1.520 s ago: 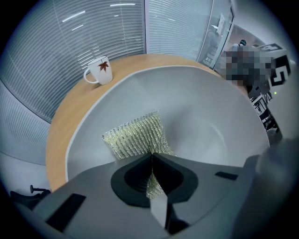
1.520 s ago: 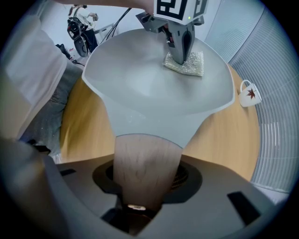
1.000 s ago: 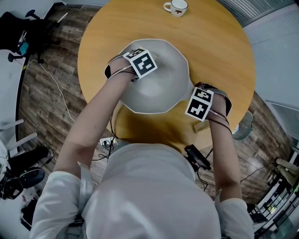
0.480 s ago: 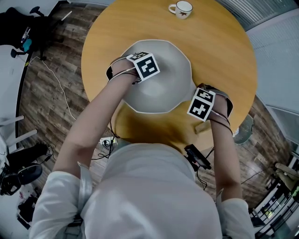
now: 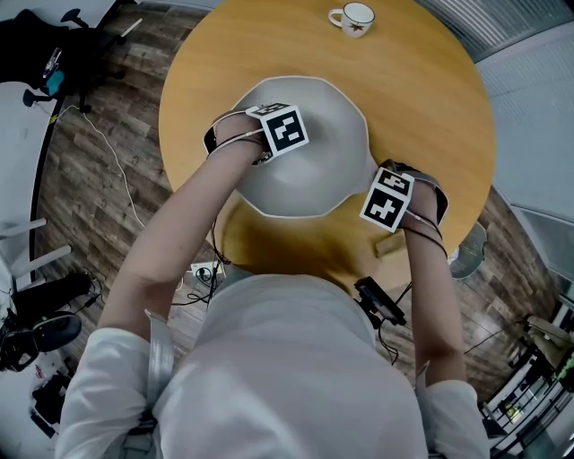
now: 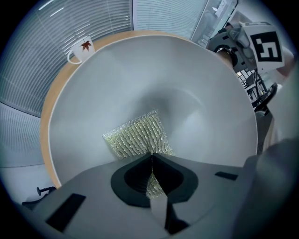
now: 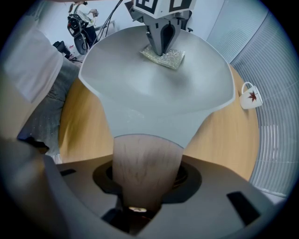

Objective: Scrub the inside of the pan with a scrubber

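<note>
round wooden table (image 5: 430, 108) with a white cup (image 5: 352, 17) sitting near its far edge, little red leaf printed on the side. wood-plank floor (image 5: 85, 188) all around, white cable (image 5: 109, 166) trailing across it on the left

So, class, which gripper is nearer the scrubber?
Left. The left gripper is shut on the scrubber inside the pan; the right gripper holds the pan's wooden handle, apart from it.
</note>
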Available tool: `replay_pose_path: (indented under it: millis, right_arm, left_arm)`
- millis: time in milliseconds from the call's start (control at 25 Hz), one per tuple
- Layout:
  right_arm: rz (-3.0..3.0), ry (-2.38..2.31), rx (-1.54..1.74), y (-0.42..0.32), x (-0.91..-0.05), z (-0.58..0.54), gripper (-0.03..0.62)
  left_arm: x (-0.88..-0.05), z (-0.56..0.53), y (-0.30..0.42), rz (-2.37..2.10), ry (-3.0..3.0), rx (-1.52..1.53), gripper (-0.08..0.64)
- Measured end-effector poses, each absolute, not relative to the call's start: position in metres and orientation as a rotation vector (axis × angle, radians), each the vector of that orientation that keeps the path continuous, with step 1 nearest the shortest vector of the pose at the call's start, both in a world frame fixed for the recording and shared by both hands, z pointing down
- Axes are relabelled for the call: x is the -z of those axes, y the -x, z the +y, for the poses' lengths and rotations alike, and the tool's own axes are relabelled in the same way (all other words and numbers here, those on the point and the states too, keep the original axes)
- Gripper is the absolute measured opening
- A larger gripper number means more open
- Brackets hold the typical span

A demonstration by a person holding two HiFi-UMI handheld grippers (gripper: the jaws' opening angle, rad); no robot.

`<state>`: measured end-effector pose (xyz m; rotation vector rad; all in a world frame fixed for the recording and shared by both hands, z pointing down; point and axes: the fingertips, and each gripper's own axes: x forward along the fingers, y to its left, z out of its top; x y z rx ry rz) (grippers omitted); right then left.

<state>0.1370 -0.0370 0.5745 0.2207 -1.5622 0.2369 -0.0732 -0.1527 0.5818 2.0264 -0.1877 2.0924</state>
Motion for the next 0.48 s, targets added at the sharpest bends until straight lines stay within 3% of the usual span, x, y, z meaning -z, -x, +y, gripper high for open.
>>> replay_pose_path:
  millis: [480]
  right_arm:
    - [-1.561,-0.219,-0.235,-0.137,-0.575,-0.038,0.181]
  left_arm:
    - [-0.582,-0.132,0.080,-0.040,-2.012,-2.148,0.017]
